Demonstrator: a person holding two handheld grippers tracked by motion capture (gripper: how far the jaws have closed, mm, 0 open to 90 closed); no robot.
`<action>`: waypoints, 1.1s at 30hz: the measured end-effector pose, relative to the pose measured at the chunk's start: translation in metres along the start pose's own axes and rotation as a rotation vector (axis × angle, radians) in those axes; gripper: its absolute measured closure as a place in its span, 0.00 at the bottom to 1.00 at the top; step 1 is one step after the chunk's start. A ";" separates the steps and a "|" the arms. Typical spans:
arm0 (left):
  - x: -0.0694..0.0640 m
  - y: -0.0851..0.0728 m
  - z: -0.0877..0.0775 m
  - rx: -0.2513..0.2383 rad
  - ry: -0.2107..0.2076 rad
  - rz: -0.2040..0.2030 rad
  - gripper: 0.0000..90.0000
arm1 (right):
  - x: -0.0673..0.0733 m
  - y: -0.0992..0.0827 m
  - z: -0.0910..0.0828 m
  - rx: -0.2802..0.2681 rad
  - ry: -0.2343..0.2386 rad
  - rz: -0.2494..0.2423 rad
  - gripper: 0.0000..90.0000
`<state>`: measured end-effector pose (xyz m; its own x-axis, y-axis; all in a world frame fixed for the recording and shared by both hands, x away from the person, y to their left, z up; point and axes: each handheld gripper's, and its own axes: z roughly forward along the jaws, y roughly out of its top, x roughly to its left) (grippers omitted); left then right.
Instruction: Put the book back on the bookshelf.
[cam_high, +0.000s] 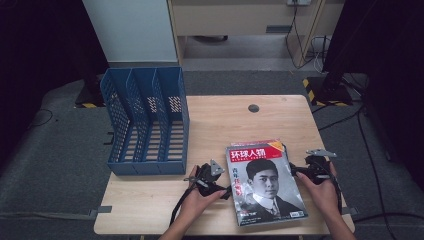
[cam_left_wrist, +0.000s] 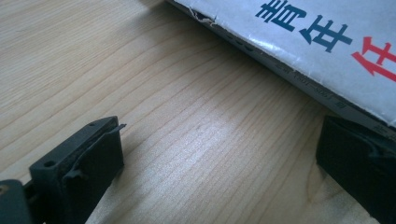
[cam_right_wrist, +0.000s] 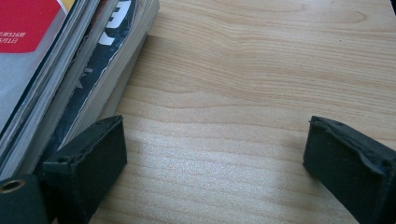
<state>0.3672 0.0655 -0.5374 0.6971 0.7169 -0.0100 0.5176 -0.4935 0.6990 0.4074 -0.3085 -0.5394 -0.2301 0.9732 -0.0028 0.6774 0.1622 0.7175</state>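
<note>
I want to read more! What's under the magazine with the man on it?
Under the top magazine lie more magazines: their stacked edges show in the right gripper view. Their covers are hidden, and the exact number is unclear. The wooden table carries them all.

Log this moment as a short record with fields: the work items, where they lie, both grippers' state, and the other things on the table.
item: stack of magazines, lying flat at the table's near right
top cover: a portrait under a red title band
table: light wood table
left gripper: open, at the stack's left edge, one of its fingers beside the spine
right gripper: open, at the stack's right edge, nothing between its fingers
other: blue file rack, upright at far left, its slots hold no papers
</note>
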 end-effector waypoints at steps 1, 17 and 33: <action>0.000 0.000 0.000 0.000 0.000 0.000 0.00 | 0.000 0.000 0.000 0.002 0.002 -0.001 0.07; 0.002 0.000 -0.001 -0.005 -0.006 -0.014 0.01 | -0.003 -0.002 -0.013 -0.035 0.062 -0.047 0.06; -0.007 0.011 -0.033 -0.124 0.001 -0.070 0.16 | 0.012 0.009 -0.050 -0.193 0.262 -0.094 0.52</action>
<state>0.3517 0.0712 -0.5065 0.6610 0.7478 -0.0616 0.4999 -0.3776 0.7795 0.3765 -0.3038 -0.4983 -0.4739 0.8764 0.0860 0.5057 0.1910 0.8413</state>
